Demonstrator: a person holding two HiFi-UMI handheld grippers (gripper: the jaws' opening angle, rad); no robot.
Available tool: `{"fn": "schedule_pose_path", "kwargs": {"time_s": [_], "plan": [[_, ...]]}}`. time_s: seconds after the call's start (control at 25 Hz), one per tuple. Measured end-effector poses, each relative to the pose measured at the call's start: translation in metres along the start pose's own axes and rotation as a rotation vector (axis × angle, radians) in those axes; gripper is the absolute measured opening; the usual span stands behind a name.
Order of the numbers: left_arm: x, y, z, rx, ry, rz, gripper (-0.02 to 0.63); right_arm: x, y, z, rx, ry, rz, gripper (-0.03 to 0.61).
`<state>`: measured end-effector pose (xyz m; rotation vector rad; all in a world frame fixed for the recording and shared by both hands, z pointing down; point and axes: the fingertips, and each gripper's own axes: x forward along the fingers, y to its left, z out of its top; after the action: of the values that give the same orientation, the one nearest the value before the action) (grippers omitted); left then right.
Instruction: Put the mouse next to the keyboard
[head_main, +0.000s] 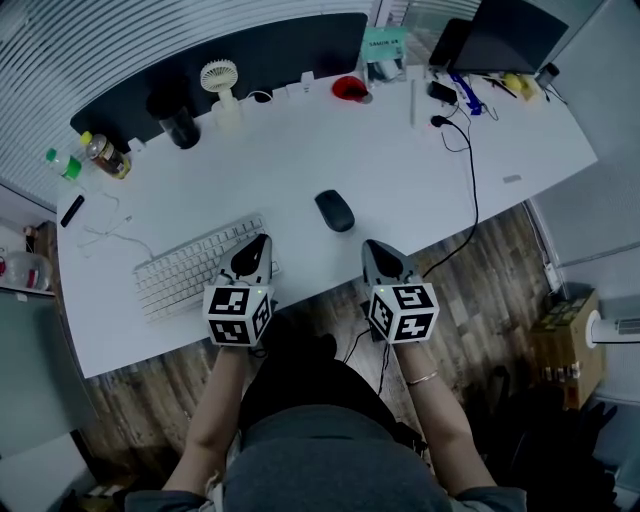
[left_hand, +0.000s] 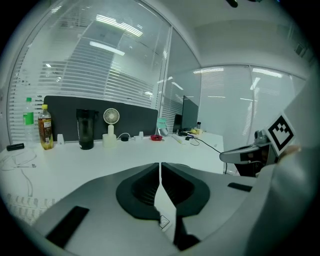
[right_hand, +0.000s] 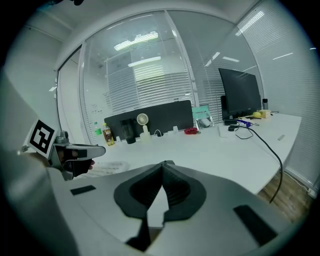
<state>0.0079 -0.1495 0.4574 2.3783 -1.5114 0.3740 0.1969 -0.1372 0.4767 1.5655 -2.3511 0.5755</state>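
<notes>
Mouse (head_main: 335, 210) lies ahead-left of the right tongs (head_main: 372, 244), farther from the left tongs (head_main: 262, 241), long axis pointing away; both pairs closed, empty.

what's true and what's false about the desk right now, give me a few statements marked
1. The mouse lies on the desk, to the right of the keyboard and not touching it. True.
2. The right gripper holds the mouse. False: its jaws are shut with nothing between them.
3. The left gripper is open. False: it is shut and empty.
4. A fan stands near the desk's back edge. True.
</notes>
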Motion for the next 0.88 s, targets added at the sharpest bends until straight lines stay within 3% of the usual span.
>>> {"fn": "schedule_pose_path", "kwargs": {"time_s": [0.36,0.88], "plan": [[-0.01,-0.012,-0.002,0.005,-0.005,0.019,0.029,-0.021,0.006,0.002,-0.027,-0.026,0.037,0.002],[-0.019,-0.027,-0.003,0.019,-0.012,0.037,0.029,-0.037,-0.001,-0.003,-0.029,-0.036,0.024,0.002]]}}
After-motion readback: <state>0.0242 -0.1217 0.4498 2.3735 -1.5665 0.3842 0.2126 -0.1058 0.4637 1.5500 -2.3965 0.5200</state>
